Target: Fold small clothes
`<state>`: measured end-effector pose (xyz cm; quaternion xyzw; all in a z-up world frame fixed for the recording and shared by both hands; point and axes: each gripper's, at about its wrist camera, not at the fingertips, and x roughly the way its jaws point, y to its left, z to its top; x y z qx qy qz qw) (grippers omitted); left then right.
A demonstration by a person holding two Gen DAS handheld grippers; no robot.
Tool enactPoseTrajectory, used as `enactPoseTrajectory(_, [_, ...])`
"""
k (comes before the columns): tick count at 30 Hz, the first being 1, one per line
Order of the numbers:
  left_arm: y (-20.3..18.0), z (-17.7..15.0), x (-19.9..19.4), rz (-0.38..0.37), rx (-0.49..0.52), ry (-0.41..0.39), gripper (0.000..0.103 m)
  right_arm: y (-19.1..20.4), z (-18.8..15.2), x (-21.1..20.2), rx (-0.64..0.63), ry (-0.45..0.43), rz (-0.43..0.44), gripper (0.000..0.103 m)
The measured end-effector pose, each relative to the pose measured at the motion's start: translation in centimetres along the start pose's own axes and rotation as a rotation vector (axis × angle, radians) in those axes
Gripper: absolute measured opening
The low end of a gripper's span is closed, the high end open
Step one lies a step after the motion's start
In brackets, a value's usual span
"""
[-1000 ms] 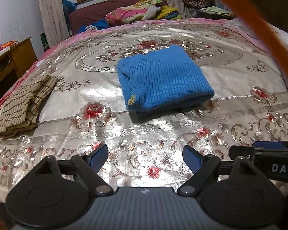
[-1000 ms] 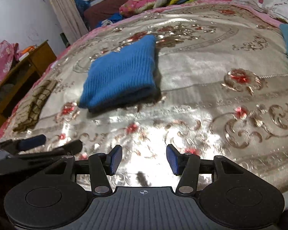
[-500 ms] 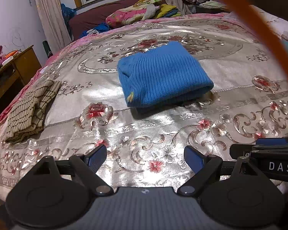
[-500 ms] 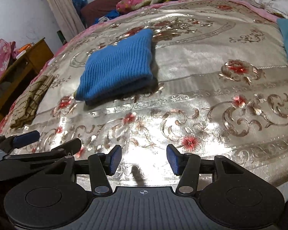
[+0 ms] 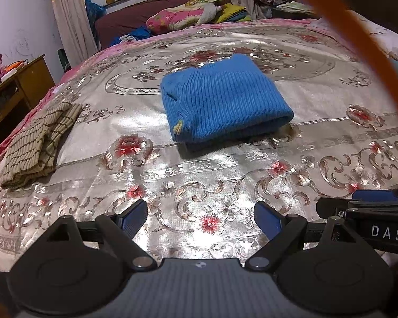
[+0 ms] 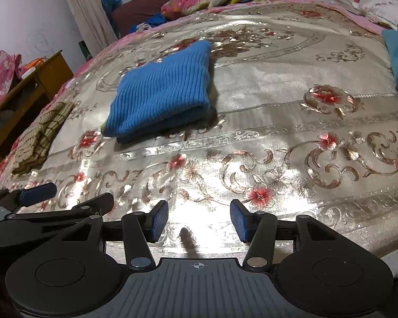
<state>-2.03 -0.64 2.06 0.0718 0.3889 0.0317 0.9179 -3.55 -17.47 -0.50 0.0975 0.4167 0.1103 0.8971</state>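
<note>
Left wrist view shows one blue ribbed sweater (image 5: 225,100) folded into a thick rectangle near the middle of the flowered bedspread (image 5: 199,175). One striped brown garment (image 5: 39,143) lies by the bed's left edge, well apart. Nothing blocks the sweater. Left gripper (image 5: 200,218) and right gripper (image 6: 199,220) both hover open, empty, over the near edge.
</note>
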Motion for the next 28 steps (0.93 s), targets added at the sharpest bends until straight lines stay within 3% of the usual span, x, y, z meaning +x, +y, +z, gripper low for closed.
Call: enactPoseTrajectory(28, [0.04,-0.23,0.19,-0.011,-0.01,0.009,0.089,0.09,-0.11,0.05,-0.007,0.002,-0.006,0.051])
